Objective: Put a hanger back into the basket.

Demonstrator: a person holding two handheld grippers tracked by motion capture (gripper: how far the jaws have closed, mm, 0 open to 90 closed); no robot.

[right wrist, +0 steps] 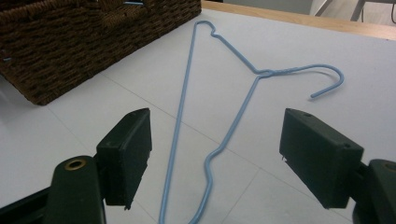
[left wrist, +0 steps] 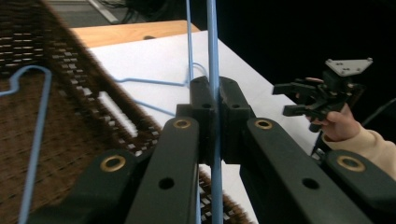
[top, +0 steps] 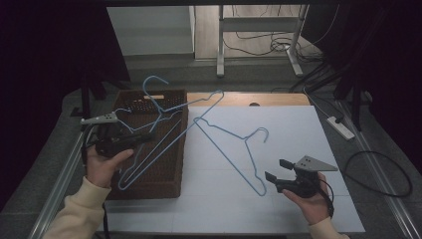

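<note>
My left gripper (top: 149,135) hovers over the brown wicker basket (top: 169,174) at the table's left, shut on the wire of a blue hanger (top: 174,137) that slants above the basket with its hook (top: 152,82) pointing away. In the left gripper view its jaws (left wrist: 214,93) pinch that wire (left wrist: 213,42). A second blue hanger (top: 234,149) lies flat on the white table top (top: 298,124). My right gripper (top: 277,170) stands open just right of this hanger's near end. The right gripper view shows its jaws (right wrist: 219,154) spread wide above the lying hanger (right wrist: 184,112), touching nothing.
A wooden strip (top: 268,98) runs along the table's far edge. A power strip (top: 341,127) and loose cables (top: 378,174) lie on the floor at the right. Desk legs (top: 219,50) stand beyond the table. The basket's side (right wrist: 93,37) is left of the lying hanger.
</note>
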